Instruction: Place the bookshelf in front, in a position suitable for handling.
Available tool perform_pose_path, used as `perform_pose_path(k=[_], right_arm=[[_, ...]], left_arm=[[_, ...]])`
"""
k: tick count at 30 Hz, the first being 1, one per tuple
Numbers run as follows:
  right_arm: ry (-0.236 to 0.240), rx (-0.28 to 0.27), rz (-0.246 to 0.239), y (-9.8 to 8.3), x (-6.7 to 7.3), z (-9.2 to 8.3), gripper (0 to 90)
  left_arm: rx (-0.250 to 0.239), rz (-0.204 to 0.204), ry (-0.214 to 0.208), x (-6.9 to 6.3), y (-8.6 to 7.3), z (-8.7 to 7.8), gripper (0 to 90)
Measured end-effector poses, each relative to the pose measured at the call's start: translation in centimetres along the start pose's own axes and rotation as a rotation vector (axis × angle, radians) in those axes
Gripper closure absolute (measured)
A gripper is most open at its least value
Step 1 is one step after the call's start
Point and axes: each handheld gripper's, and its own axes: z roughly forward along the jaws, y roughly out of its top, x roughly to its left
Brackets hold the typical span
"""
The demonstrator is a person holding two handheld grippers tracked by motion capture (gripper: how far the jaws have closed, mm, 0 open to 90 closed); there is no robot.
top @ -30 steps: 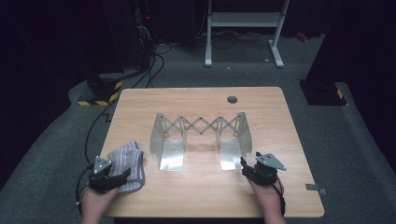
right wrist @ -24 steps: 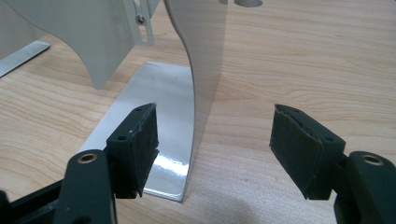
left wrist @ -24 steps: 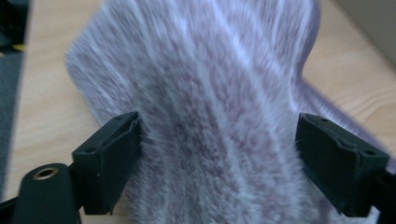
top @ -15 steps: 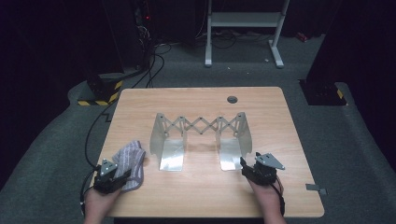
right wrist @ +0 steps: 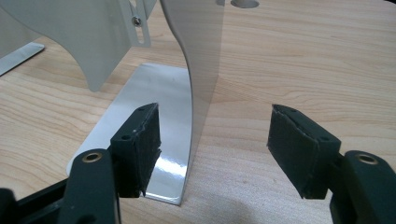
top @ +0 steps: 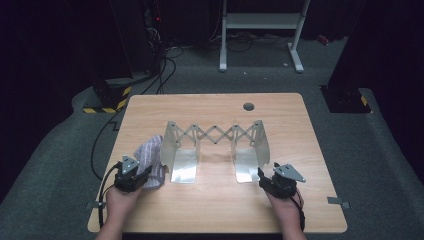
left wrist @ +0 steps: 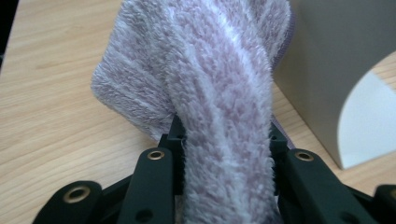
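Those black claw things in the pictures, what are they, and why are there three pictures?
They are grippers: tongs with two jaws, one held in each of a person's hands. The big picture is taken from above the wooden table. There you see the left gripper and the right gripper. The other two pictures come from little cameras riding on each gripper, looking along its jaws.

On the table stands a shiny metal rack with criss-cross bars that can stretch. Beside it lies a fluffy purple-and-white cloth.

The left gripper's jaws have just been closing, and now they squeeze a fold of that cloth. The right gripper is open and holds nothing; the rack's near plate stands just ahead of it.
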Motion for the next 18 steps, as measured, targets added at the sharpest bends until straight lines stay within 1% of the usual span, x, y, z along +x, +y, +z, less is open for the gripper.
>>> perform_pose_path(k=[3, 5, 7, 11, 13, 14, 17, 18], right_arm=[[-0.001, 0.0, -0.001, 0.0, 0.0, -0.1, 34.7], [0.001, 0.0, -0.004, -0.1, 0.0, -0.1, 34.7], [0.002, 0.004, -0.003, -0.1, 0.0, 0.0, 34.7], [0.002, 0.004, 0.0, -0.1, -0.1, 0.1, 35.1], [0.001, 0.0, -0.002, -0.1, 0.0, 0.0, 35.5], [0.0, 0.001, -0.003, 0.0, 0.0, -0.1, 35.6], [-0.003, -0.002, -0.005, 0.0, 0.0, -0.1, 35.9], [-0.003, -0.002, -0.004, 0.0, 0.0, -0.1, 36.0]], left_arm=[[0.026, 0.003, 0.008, -0.5, -0.7, 0.9, 65.8], [0.058, 0.034, 0.01, -0.9, -1.2, 1.2, 65.2], [0.069, 0.052, 0.001, -1.2, -1.5, 1.2, 64.8], [0.064, 0.06, -0.025, -1.8, -2.0, 0.7, 64.5], [0.06, 0.068, -0.031, -1.9, -2.2, 0.5, 63.5], [0.051, 0.066, -0.032, -2.2, -2.4, 0.4, 63.3], [0.049, 0.074, -0.041, -2.4, -2.4, 0.2, 63.2], [0.041, 0.07, -0.047, -2.5, -2.4, 0.1, 63.1]])
